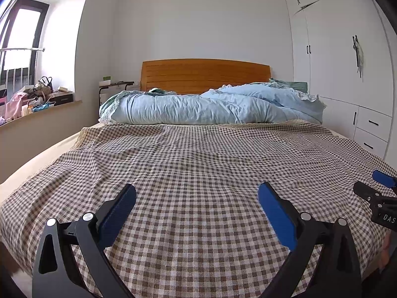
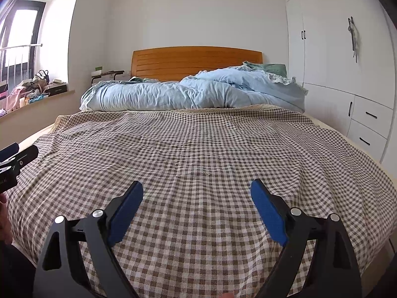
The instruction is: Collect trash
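Trash: we see none on the checked cover (image 1: 198, 154); the only clutter lies far off on the window sill (image 1: 37, 99), too small to tell.
Handling: we judge such scraps light and soft, best pinched at the middle.
Left gripper (image 1: 197, 195): jaws wide apart, nothing between.
Right gripper (image 2: 197, 191): likewise wide, empty.
Left view: shows more of the sill.
Right view: shows a small pale fleck (image 2: 206, 173) on the cover, perhaps a thread.

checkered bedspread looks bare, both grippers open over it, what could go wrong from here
No trash shows on the checkered bedspread, so the open left gripper or right gripper might pinch loose cloth instead. The cluttered window ledge mixes bags and boxes, so belongings could be mistaken for trash.
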The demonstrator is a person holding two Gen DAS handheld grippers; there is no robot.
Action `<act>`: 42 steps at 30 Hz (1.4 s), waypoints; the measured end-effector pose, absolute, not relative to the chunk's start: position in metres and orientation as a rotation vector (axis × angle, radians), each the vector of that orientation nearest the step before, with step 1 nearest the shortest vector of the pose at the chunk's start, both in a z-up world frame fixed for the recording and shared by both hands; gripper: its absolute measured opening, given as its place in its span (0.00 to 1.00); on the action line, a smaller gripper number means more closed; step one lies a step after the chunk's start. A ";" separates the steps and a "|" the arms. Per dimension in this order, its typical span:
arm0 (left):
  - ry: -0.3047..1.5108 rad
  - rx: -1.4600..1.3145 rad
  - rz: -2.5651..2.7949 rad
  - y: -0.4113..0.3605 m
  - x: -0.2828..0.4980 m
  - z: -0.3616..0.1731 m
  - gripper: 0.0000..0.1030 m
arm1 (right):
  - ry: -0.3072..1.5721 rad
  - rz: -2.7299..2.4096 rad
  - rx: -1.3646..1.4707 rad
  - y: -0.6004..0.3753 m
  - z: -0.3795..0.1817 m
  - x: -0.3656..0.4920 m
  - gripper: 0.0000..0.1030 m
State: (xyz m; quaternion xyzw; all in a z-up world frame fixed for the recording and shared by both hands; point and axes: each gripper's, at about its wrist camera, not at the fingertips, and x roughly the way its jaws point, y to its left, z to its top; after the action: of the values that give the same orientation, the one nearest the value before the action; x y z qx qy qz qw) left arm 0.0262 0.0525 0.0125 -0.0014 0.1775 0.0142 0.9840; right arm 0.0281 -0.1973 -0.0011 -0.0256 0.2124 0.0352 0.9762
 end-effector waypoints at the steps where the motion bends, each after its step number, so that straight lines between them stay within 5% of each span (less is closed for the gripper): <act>1: 0.356 -0.003 0.029 0.053 0.026 0.012 0.93 | 0.426 0.072 -0.057 -0.196 -0.001 0.028 0.82; 42: 0.353 0.000 0.018 0.049 0.023 0.012 0.93 | 0.432 0.052 -0.044 -0.198 -0.003 0.029 0.82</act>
State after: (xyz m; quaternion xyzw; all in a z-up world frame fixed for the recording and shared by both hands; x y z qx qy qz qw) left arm 0.0227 0.0490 0.0125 0.0000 0.1755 0.0091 0.9844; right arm 0.0294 -0.1980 -0.0033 -0.0219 0.2145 0.0260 0.9761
